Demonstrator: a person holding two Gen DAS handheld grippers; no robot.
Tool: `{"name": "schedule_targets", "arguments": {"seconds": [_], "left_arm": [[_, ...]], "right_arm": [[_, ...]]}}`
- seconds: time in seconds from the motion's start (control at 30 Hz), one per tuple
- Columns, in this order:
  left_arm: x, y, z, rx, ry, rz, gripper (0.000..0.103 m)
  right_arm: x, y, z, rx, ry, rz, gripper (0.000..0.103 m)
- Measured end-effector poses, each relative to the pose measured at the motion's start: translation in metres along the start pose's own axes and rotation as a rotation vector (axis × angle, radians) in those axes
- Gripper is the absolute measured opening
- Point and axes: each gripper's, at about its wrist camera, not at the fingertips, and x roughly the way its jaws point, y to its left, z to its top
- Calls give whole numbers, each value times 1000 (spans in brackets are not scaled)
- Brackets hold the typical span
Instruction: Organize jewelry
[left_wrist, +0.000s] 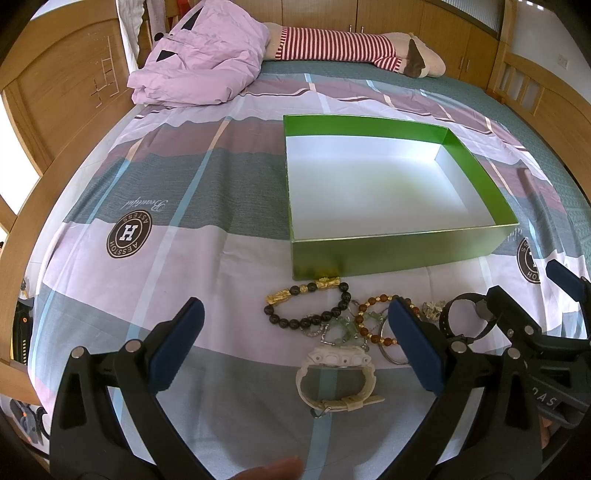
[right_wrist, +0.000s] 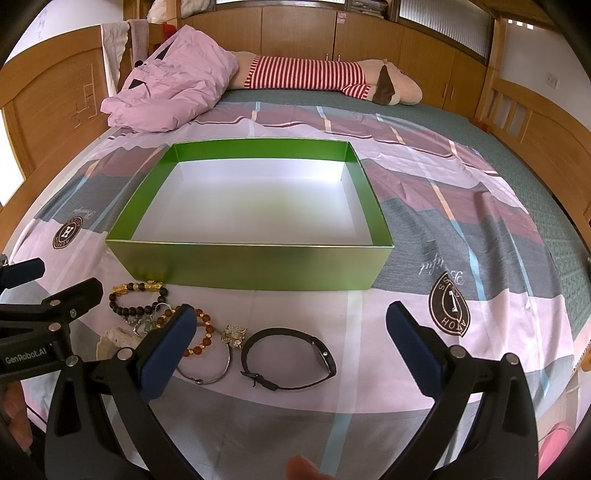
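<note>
A fingertip (left_wrist: 275, 470) shows at the near edge of the left wrist view, under the left gripper (left_wrist: 295, 347), whose 2 fingers are spread wide and hold nothing. Between them lies a white watch (left_wrist: 338, 373); just beyond it sit a black bead bracelet (left_wrist: 308, 302) and an amber bead bracelet (left_wrist: 376, 317), tangled with small green pieces. The right gripper (right_wrist: 291, 347) is also wide open and empty, hanging over a black watch (right_wrist: 291, 360) beside a silver bangle (right_wrist: 210, 369). The green box (right_wrist: 255, 264) stands just beyond the jewelry, with nothing in it, so sorting looks not yet begun. Next, I judge, a gripper must descend and close on 1 piece. Only the right view shows the black watch whole; only the left shows the white watch whole.
</note>
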Motion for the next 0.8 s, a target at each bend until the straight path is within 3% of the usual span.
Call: {"name": "schedule_targets", "arguments": {"seconds": [0.63,0.73,0.8], "left_arm": [[4,-4,-1,21,15,4,101],[6,3,4,25,16,-10,101],[6,18,8,-23,14,-17,101]], "right_arm": [[1,1,-2,-26,7,40,102],[6,-3,0,-44,11,-74,102],[10,-7,0,-40,28,-90,102]]}}
